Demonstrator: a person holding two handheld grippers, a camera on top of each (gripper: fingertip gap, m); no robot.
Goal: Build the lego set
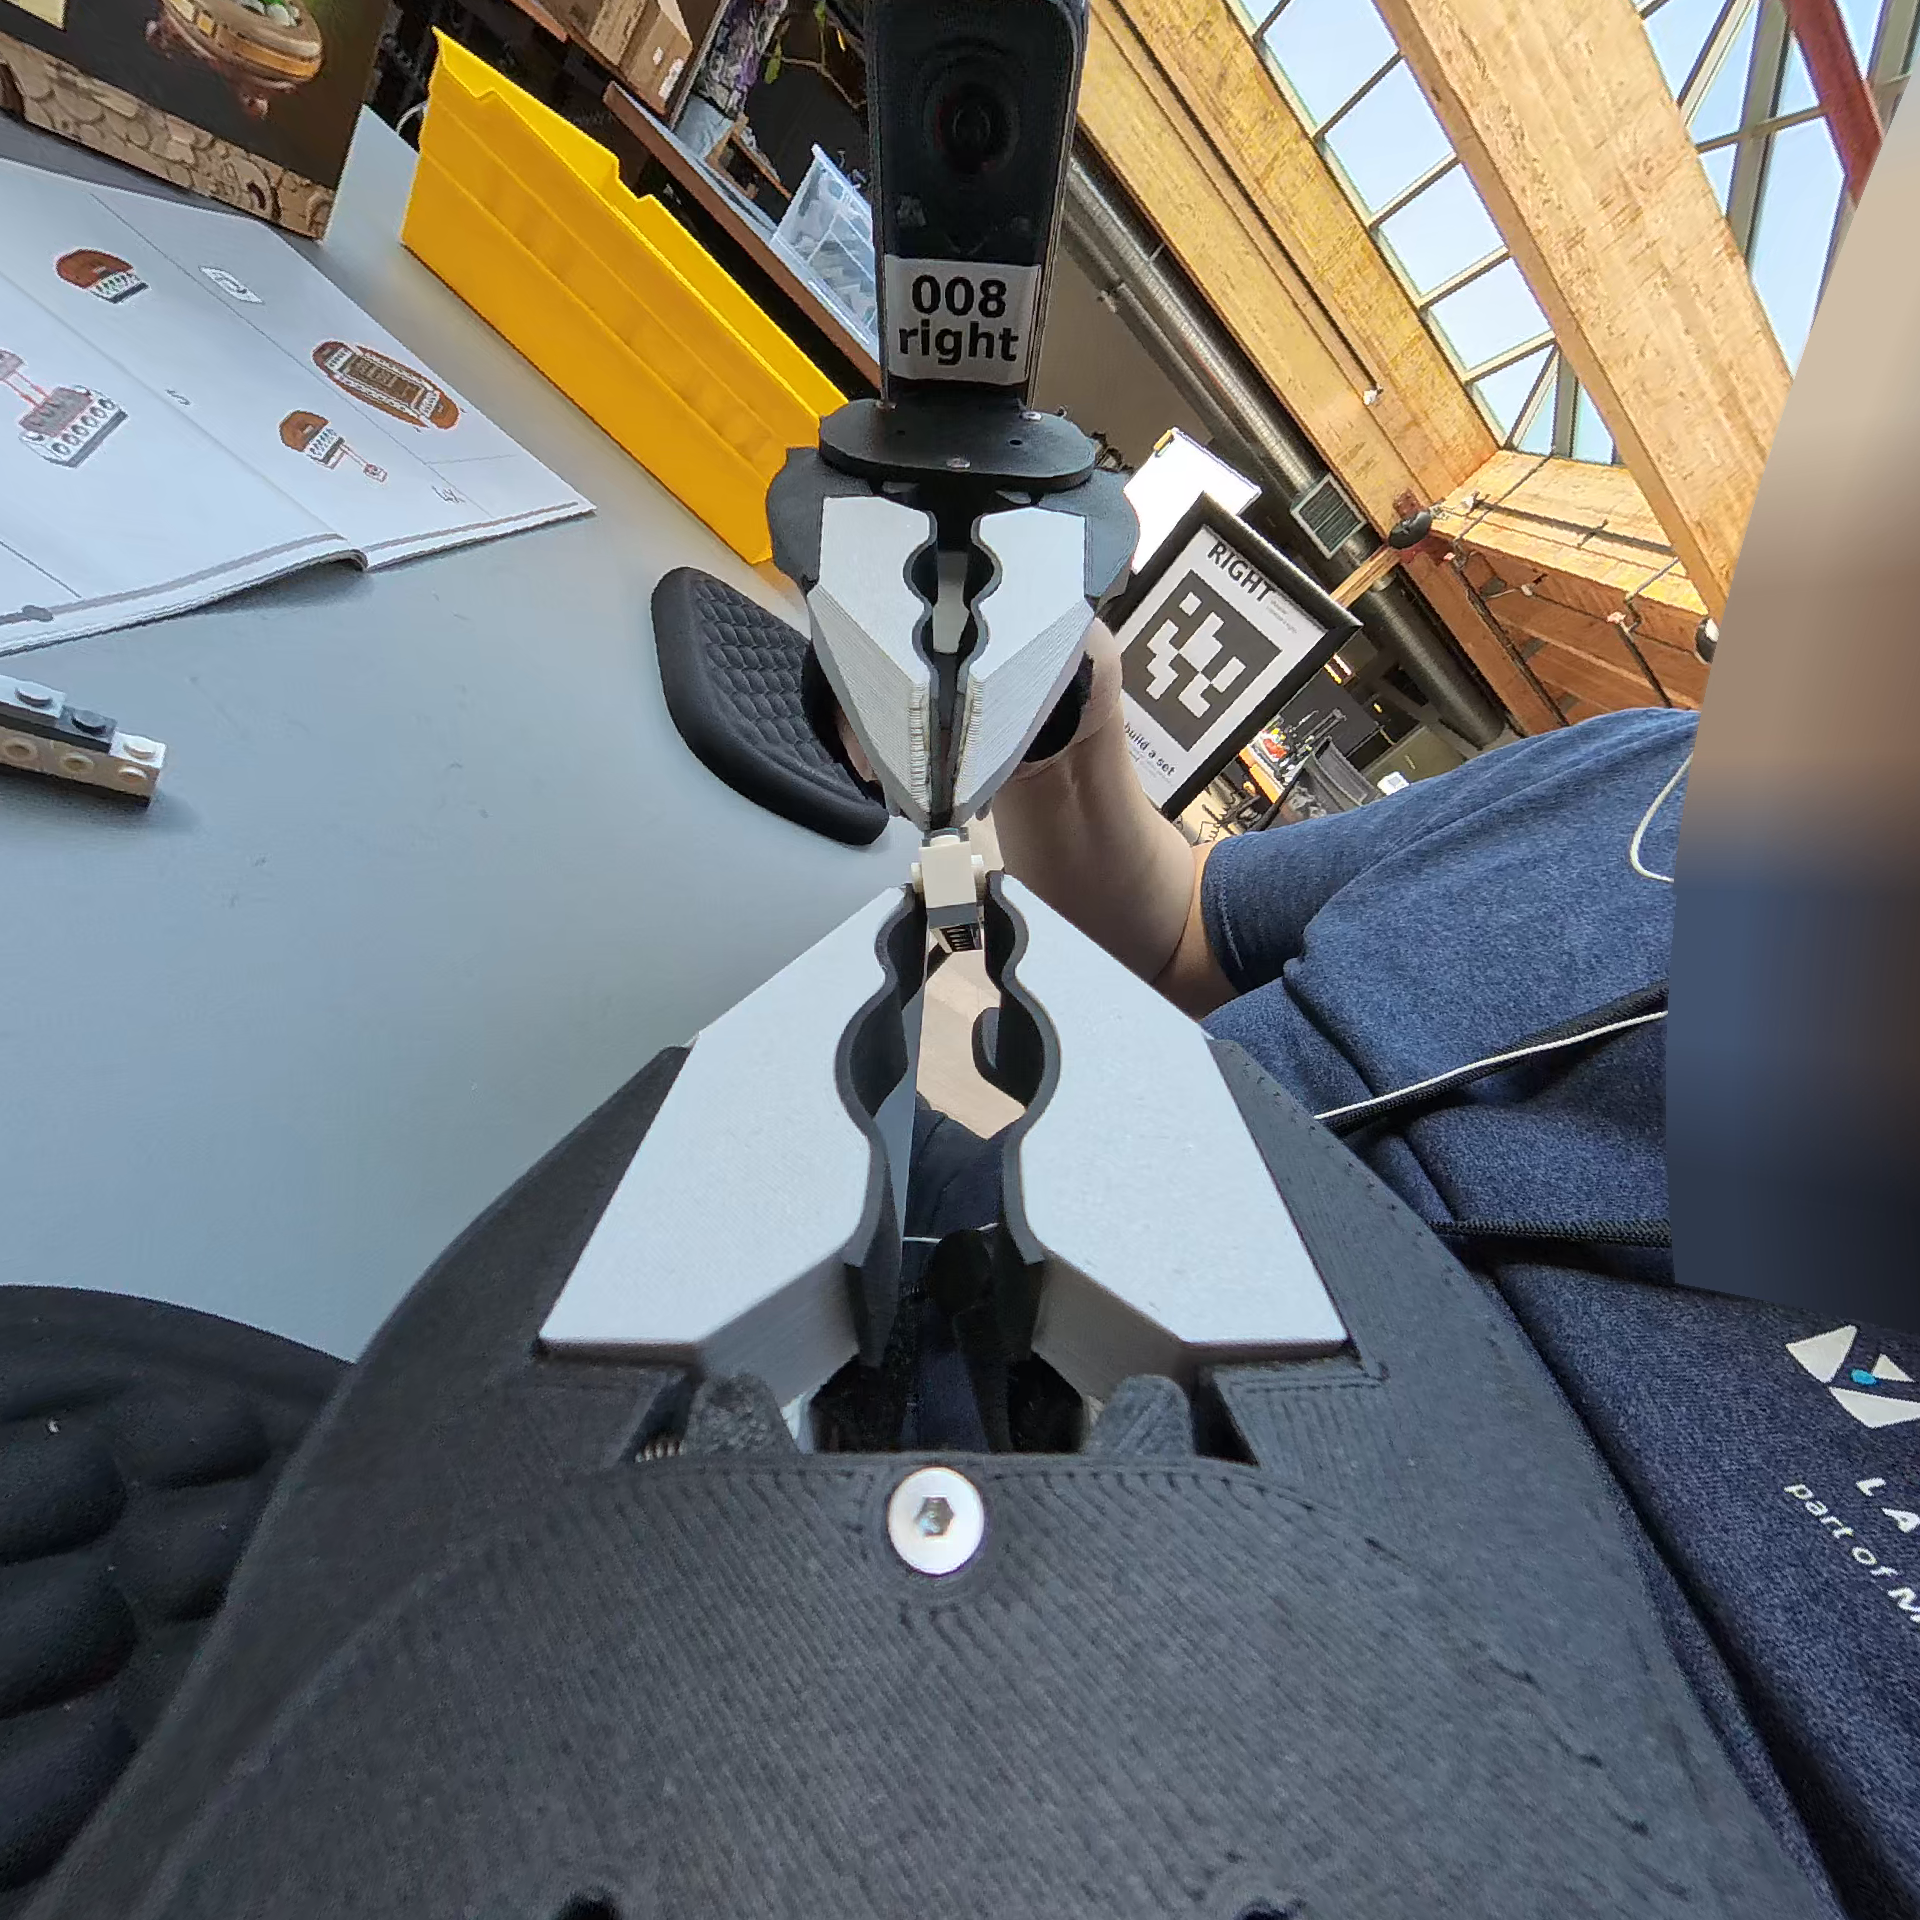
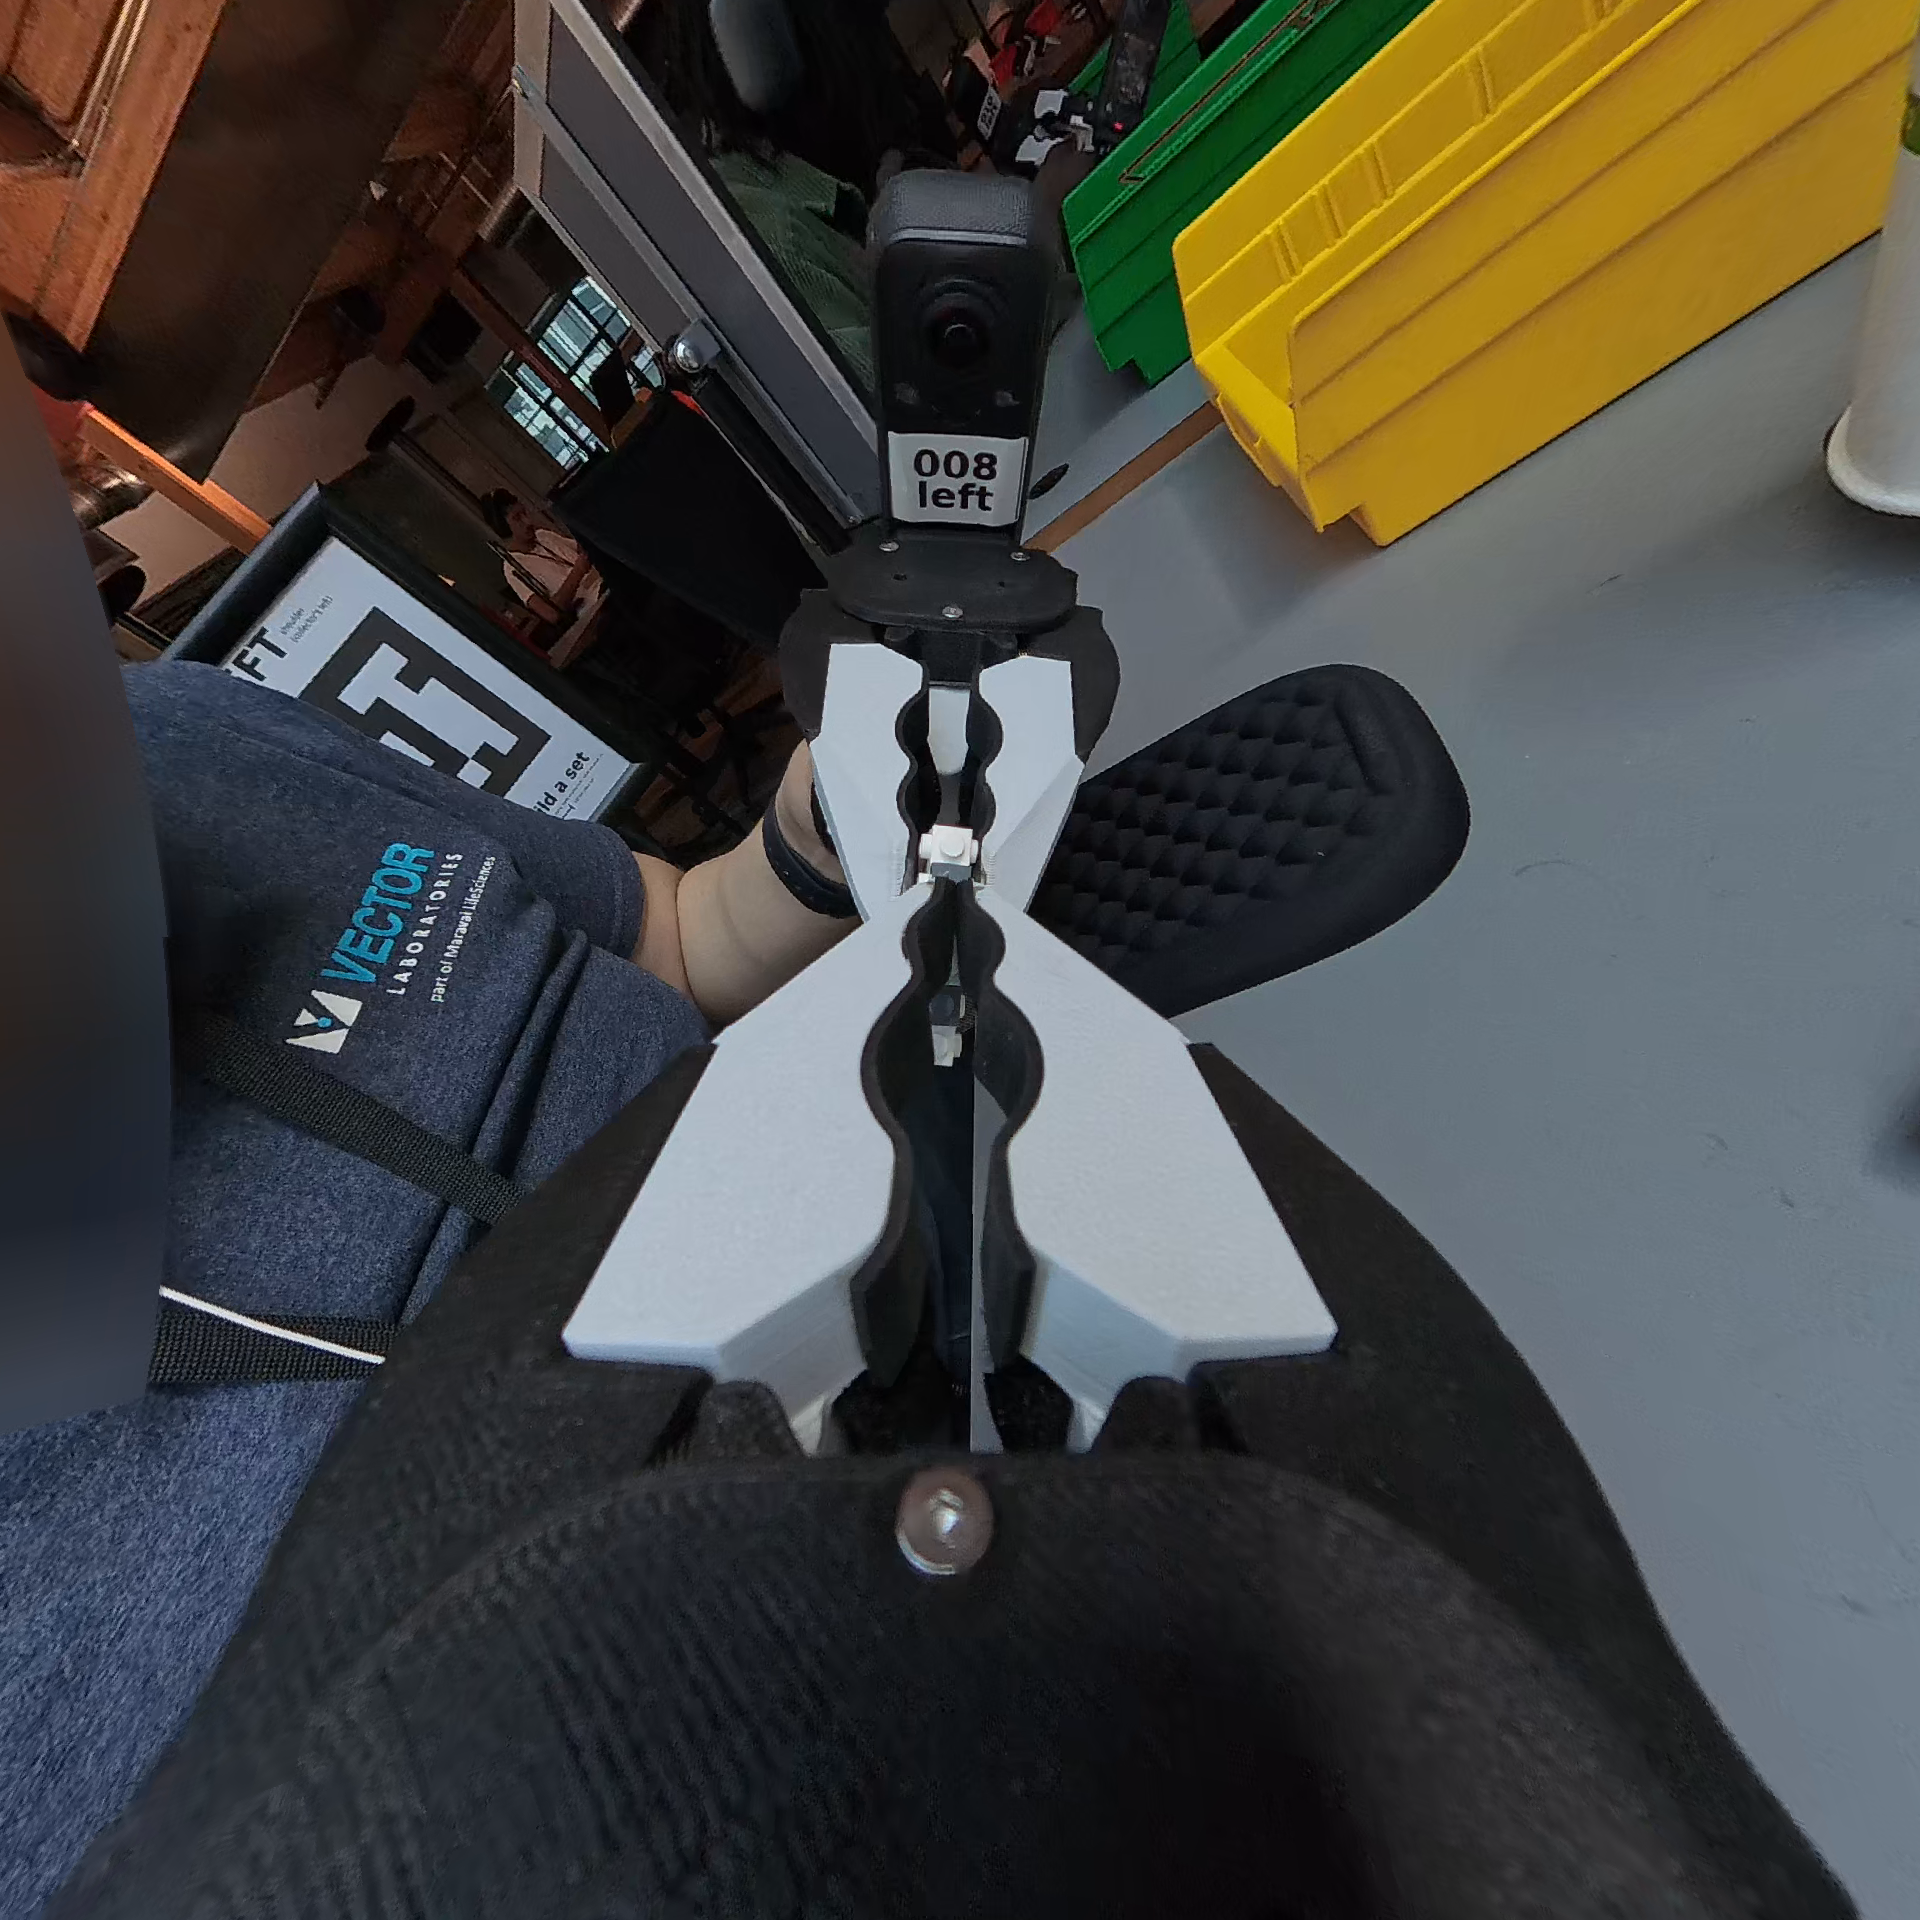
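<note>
My left gripper [image 1: 951, 909] is shut on a small white and grey lego piece [image 1: 952, 883] and holds it in the air off the table's near edge. My right gripper [image 1: 940, 821] faces it head-on with its jaws shut, and its tips touch the top of the piece. In the right wrist view, my right gripper [image 2: 951, 902] meets the left gripper [image 2: 949, 868], which pinches the white studded piece [image 2: 948, 854]. I cannot tell whether the right tips pinch anything. A partly built grey and white strip [image 1: 78, 740] lies on the table at the left.
On the grey table [image 1: 364, 935] are an open instruction booklet [image 1: 229, 416], a yellow bin [image 1: 623, 312], a lego box [image 1: 187, 94] and a black padded rest [image 1: 748, 707]. The right wrist view shows yellow [image 2: 1558, 312] and green [image 2: 1195, 187] bins and a white cylinder [image 2: 1881, 364]. A person's torso is close behind. My left and right fingertips are right by each other.
</note>
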